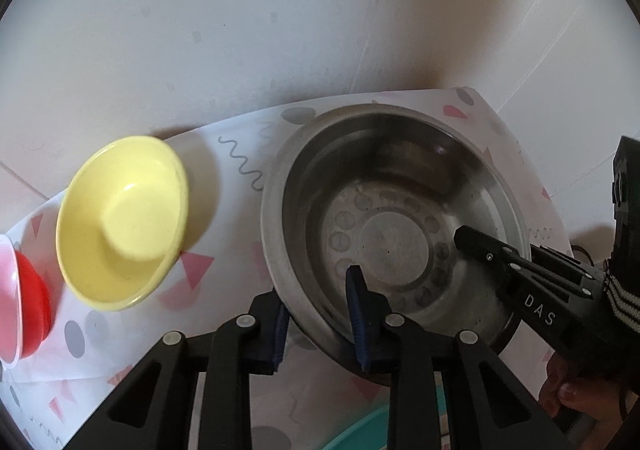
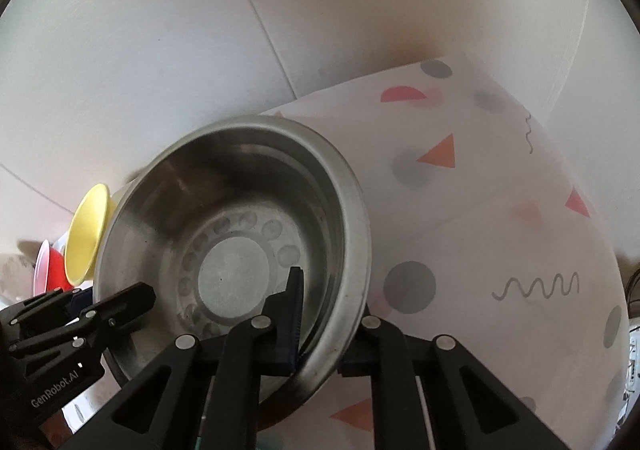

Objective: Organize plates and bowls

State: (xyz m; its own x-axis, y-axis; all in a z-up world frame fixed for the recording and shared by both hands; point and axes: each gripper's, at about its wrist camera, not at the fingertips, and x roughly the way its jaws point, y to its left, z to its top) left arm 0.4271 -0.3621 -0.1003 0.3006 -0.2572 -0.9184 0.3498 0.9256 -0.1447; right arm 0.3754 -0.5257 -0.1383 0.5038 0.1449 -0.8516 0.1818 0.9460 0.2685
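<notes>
Two grippers are clamped on the same stainless steel bowl (image 1: 394, 234): the left gripper (image 1: 320, 320) pinches the near rim, one blue pad inside and one outside, and the right gripper (image 2: 316, 330) bites the rim on the other side the same way. The bowl sits tilted over a patterned tablecloth (image 2: 500, 234). Just beside it is a yellow bowl (image 1: 122, 221), then a red bowl (image 1: 32, 304) further left.
</notes>
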